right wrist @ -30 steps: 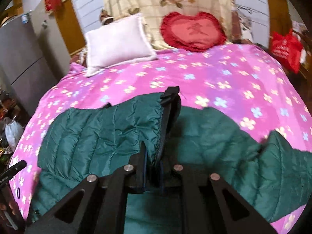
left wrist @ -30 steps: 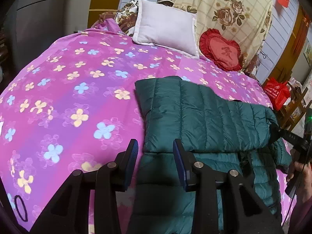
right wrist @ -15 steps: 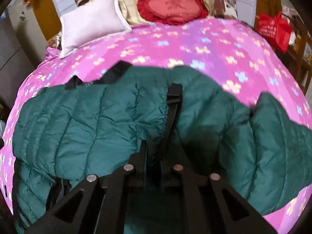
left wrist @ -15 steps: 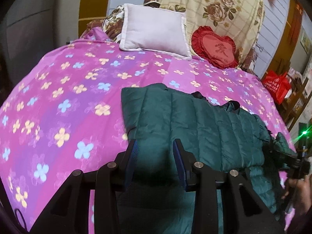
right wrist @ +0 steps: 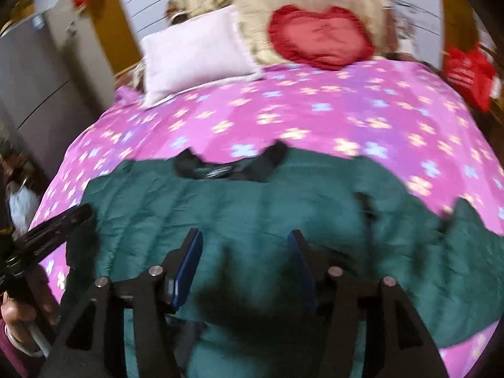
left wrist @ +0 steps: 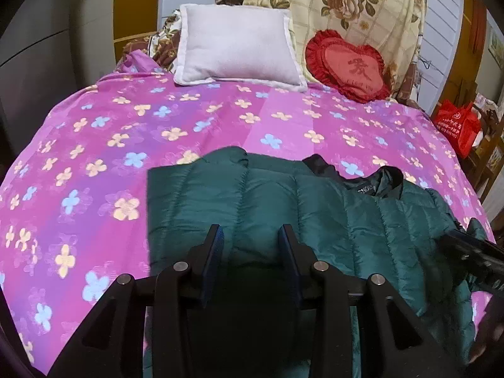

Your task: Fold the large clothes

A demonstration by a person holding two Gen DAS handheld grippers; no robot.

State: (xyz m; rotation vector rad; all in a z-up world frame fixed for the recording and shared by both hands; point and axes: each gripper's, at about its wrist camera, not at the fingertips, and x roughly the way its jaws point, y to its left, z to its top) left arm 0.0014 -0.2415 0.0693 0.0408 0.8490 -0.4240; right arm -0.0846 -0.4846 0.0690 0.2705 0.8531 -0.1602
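Right tongs [right wrist: 245, 267] have just been opening, dropping the folded sleeve onto the green down jacket [left wrist: 315, 220]; left tongs [left wrist: 250, 261] hovering apart, empty. Next fold wants aligned edges, trapped air pressed out.

Whole right-wrist view motion-blurred; green jacket [right wrist: 267, 208] lower part behind gripper, cut off below.

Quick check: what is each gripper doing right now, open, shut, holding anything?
Left gripper: open, empty, over the dark green quilted puffer jacket.
Right gripper: open, jaws have just been opening, nothing between them.
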